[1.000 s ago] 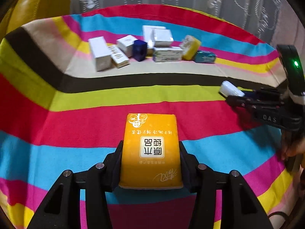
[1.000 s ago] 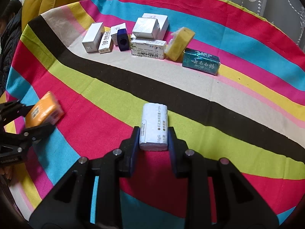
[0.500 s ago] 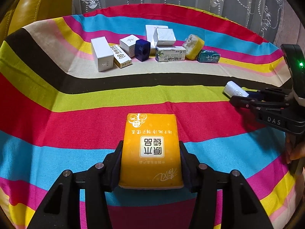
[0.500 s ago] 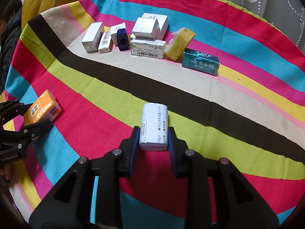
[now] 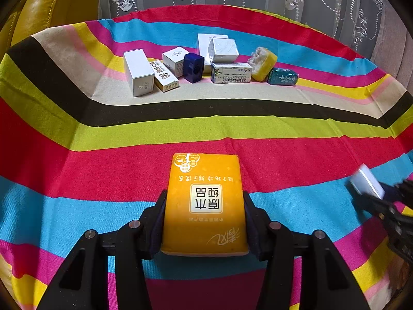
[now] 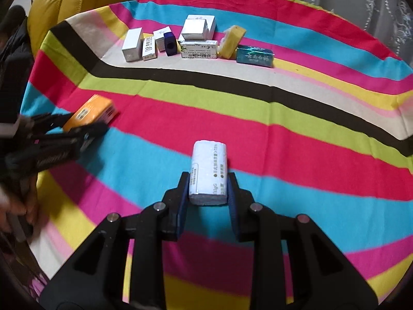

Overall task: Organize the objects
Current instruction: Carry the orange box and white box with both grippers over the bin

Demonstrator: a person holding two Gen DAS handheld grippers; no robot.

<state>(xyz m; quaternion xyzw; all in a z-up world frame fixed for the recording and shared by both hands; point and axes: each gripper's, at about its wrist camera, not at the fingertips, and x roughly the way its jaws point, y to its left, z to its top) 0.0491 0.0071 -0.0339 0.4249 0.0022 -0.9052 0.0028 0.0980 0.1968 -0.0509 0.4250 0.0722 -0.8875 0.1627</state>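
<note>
The left gripper (image 5: 204, 222) is clamped on an orange tissue pack (image 5: 204, 201), the right gripper (image 6: 207, 193) on a white tissue pack (image 6: 208, 173), both above the striped tabletop (image 5: 103, 170). Both packs look light, soft and slippery-wrapped; gripping the long sides suits them. The row of boxes (image 5: 185, 67) lies at 12 o'clock.

Orange tissue pack (image 5: 204, 204), white pack (image 6: 208, 172), rainbow-striped cloth (image 5: 155, 129).
</note>
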